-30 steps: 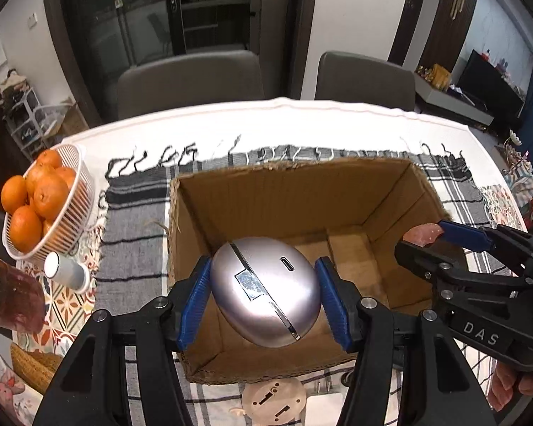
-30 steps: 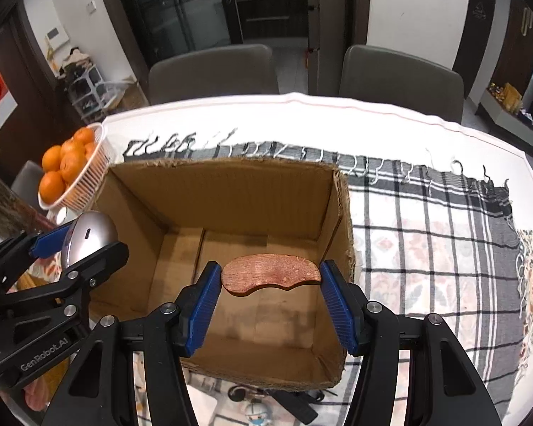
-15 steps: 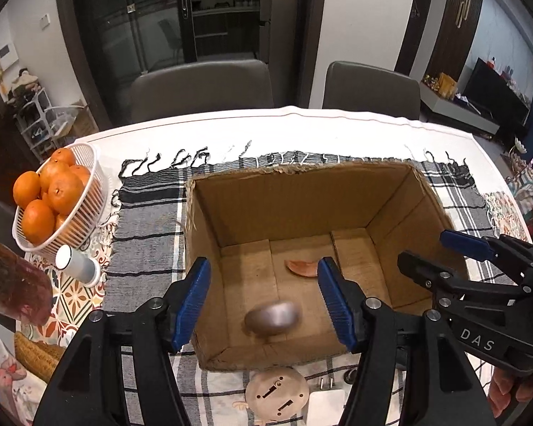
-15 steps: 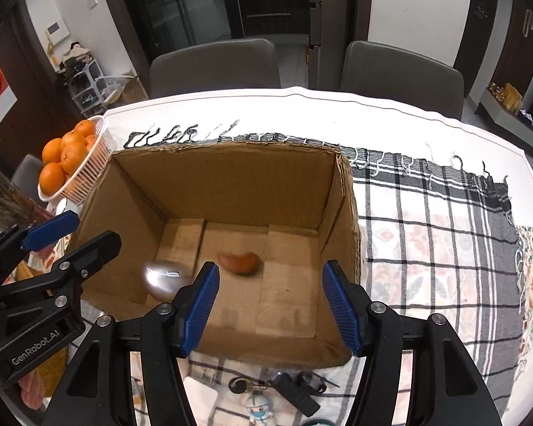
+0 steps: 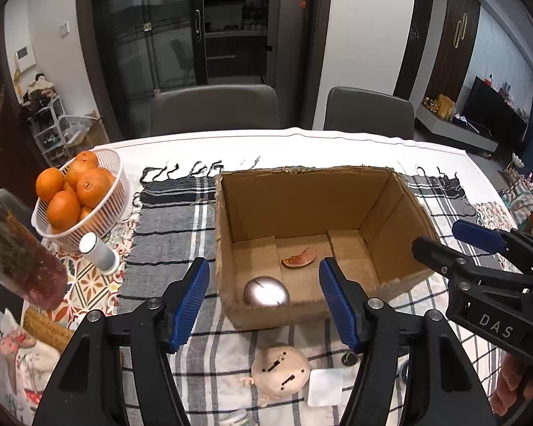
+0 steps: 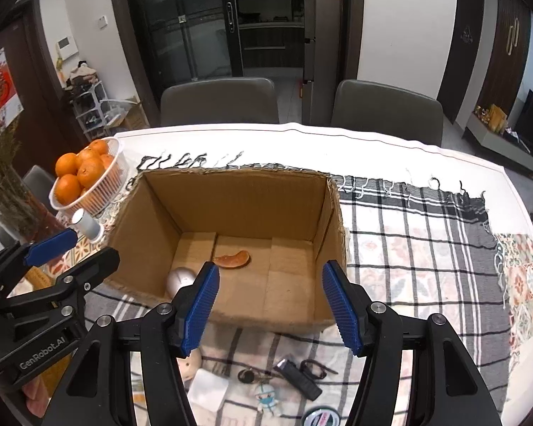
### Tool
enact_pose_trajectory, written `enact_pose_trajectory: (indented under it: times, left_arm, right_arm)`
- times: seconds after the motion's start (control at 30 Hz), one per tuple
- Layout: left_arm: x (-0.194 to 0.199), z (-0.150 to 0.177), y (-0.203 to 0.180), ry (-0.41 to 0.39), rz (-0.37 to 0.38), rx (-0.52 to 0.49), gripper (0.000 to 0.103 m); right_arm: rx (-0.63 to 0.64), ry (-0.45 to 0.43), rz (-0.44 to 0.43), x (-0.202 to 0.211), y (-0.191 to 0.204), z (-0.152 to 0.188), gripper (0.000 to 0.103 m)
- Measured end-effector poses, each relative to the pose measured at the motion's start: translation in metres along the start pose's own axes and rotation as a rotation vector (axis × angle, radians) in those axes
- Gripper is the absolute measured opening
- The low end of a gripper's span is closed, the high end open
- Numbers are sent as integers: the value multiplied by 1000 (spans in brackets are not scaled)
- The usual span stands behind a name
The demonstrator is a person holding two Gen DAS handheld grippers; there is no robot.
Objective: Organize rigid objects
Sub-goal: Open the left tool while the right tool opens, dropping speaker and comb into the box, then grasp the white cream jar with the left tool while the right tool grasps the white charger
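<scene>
An open cardboard box stands on the checked cloth. Inside it lie a silver egg-shaped object near the front left corner and a reddish-brown curved piece mid-floor. My left gripper is open and empty, raised above the box's near wall. My right gripper is open and empty above the box's front edge; it also shows in the left wrist view. My left gripper shows in the right wrist view.
A white basket of oranges and a small white cylinder stand left of the box. In front of the box lie a doll head, a white square, a black key fob and a small figure.
Both grippers opened and let go: the silver egg and the reddish piece dropped into the box and now lie on its floor. Both grippers pulled up and back.
</scene>
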State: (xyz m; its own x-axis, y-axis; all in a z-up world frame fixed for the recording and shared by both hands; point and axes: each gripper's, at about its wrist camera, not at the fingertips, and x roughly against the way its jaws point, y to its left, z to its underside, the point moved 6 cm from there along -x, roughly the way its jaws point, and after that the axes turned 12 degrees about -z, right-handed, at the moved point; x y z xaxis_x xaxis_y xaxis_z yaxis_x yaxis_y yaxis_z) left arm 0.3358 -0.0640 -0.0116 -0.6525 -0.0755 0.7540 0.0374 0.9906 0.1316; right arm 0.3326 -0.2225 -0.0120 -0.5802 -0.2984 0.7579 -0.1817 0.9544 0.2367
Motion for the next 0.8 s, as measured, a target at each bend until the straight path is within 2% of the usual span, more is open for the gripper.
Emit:
enact_pose_trajectory:
  times: [0.43, 0.8]
  left_arm:
    - [24, 45, 13, 2, -6, -4, 65]
    - [22, 91, 26, 81, -4, 10, 65]
  right_arm:
    - [-4, 21, -52, 12, 23, 43, 62]
    - [-7, 74, -79, 3, 41, 81, 62]
